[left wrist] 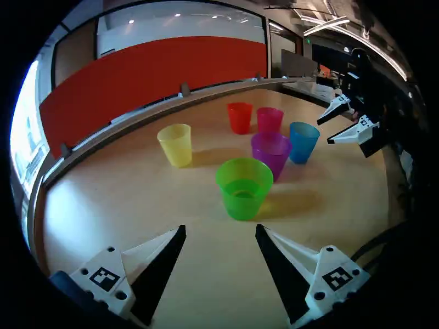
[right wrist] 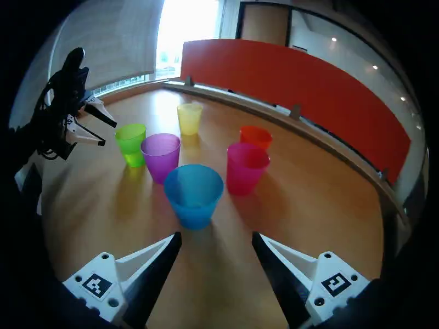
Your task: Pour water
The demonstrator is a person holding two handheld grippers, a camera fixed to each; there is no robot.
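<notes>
Left gripper view for me: pale wooden table [left wrist: 99, 203], red divider [left wrist: 153, 77] along its edge at 11 o'clock; right gripper view, glaring window [right wrist: 189, 27] at 12

In the left gripper view, on the table [left wrist: 110, 219]: nearest cup [left wrist: 244, 189] at twelve o'clock (just ahead), lone cup [left wrist: 175, 144] at eleven, four clustered cups [left wrist: 270, 151] at one.

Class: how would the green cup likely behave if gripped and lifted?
The green cup looks like thin translucent plastic, so probably light and squashy. Its base is narrower than its rim, so a high push might tip it.
</notes>
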